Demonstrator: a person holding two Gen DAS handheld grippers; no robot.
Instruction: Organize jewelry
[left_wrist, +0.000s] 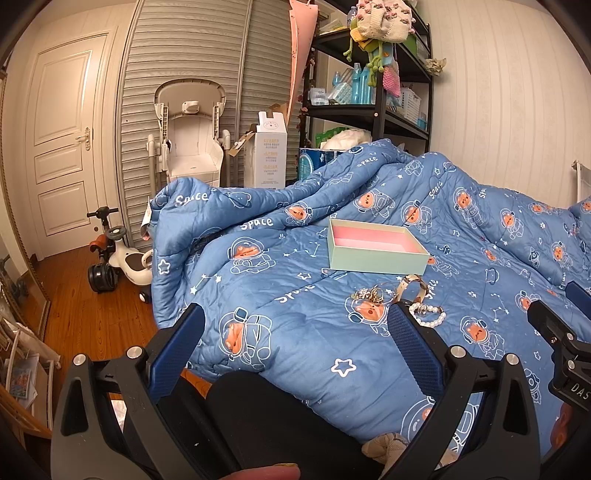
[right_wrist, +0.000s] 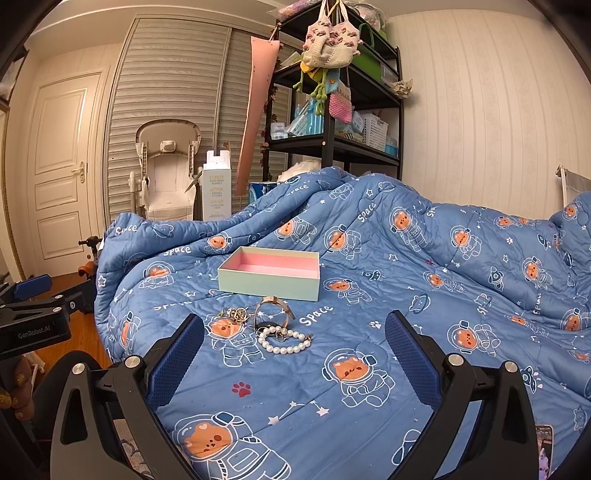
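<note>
An open mint-green box with a pink inside (left_wrist: 376, 249) (right_wrist: 271, 273) sits empty on the blue space-print quilt (left_wrist: 295, 314) (right_wrist: 406, 295). In front of it lies a small pile of jewelry: a gold watch (left_wrist: 412, 286) (right_wrist: 273, 308), a gold trinket cluster (left_wrist: 371, 294) (right_wrist: 234, 314), a pearl bracelet (left_wrist: 432, 317) (right_wrist: 284, 341) with a ring inside it. My left gripper (left_wrist: 295, 325) is open and empty, left of the pile. My right gripper (right_wrist: 295, 334) is open and empty, just short of the bracelet.
The quilt bunches into a ridge behind the box. A black shelf rack (left_wrist: 373, 74) (right_wrist: 332, 110) with hanging knit bags stands behind the bed. A ride-on toy (left_wrist: 118, 254) sits on the wooden floor at left. A phone (right_wrist: 543, 450) lies at the quilt's front right.
</note>
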